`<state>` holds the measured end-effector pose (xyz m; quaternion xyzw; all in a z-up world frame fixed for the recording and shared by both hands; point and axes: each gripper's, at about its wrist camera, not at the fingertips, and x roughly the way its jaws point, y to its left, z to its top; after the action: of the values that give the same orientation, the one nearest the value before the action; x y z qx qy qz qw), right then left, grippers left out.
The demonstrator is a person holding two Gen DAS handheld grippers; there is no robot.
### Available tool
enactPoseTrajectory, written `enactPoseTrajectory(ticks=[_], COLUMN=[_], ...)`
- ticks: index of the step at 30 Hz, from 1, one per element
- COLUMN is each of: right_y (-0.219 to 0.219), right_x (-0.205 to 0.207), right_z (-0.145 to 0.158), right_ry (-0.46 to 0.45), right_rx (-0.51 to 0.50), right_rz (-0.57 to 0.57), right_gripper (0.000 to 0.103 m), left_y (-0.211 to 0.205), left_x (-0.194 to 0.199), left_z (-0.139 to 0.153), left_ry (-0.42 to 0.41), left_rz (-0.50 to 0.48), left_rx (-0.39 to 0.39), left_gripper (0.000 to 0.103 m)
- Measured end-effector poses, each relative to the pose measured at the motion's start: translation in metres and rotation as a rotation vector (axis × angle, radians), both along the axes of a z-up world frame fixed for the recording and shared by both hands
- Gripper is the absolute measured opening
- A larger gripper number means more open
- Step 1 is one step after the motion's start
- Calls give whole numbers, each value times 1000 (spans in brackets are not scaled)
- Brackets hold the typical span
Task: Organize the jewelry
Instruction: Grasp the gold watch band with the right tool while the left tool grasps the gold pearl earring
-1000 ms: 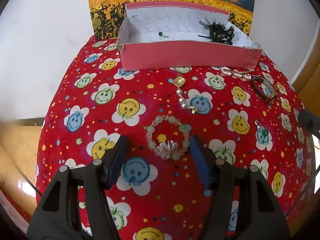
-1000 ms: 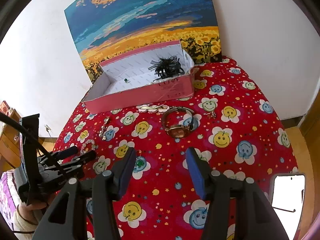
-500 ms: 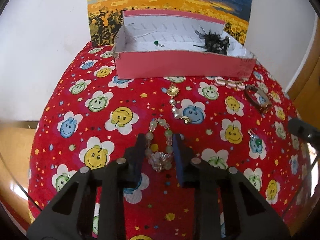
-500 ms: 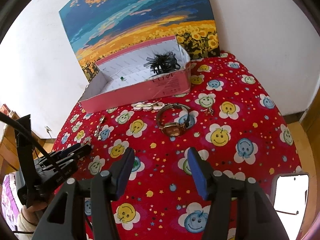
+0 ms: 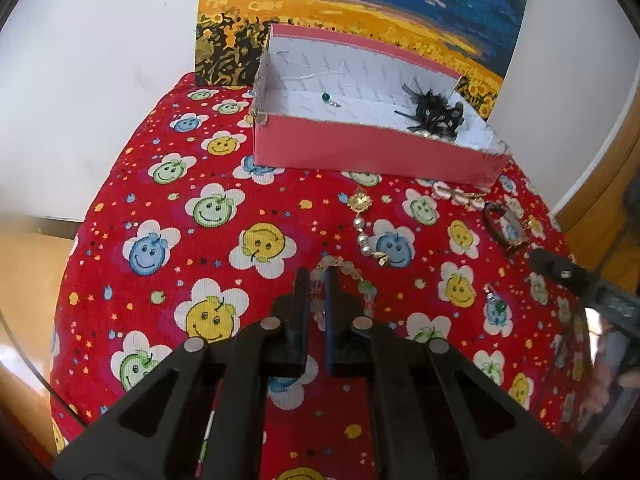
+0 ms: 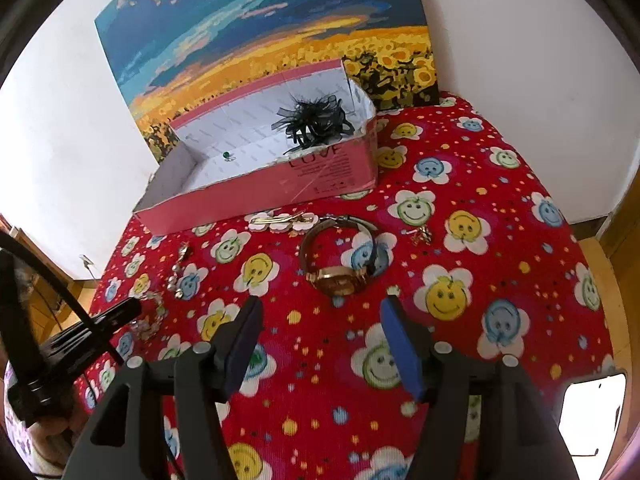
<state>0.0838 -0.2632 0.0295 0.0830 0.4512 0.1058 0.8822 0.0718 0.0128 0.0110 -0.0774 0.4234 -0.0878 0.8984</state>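
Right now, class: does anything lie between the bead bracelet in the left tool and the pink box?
Yes: the pearl-and-gold earring lies on the cloth between the bead bracelet and the pink box.

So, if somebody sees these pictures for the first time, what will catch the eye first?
Probably the red smiley-flower cloth covering the whole surface, with the sunflower painting against the wall behind it. Next, the pink box at the back, holding a black feathery piece. Then the left gripper, jaws shut on the bead bracelet, and a gold watch ahead of the open right gripper.
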Motion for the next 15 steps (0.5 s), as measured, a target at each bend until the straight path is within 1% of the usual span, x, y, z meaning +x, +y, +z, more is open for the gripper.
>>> enactPoseTrajectory(ticks=[5,9,15], right_y=[8,13,17], right_x=[16,26,29], right_z=[-9,-18,-20], right_ry=[7,30,1], right_rx=[-33,-66,-88], right_rz=[-8,-17,-24], right_gripper=[64,65,66], left_y=[4,7,8], left_x=[-2,-2,-4], left_z=[15,25,33], left_ry=[-42,-64,-85], left_rz=[4,9,13], left_rx=[-6,-20,-25], left_gripper=[0,0,0])
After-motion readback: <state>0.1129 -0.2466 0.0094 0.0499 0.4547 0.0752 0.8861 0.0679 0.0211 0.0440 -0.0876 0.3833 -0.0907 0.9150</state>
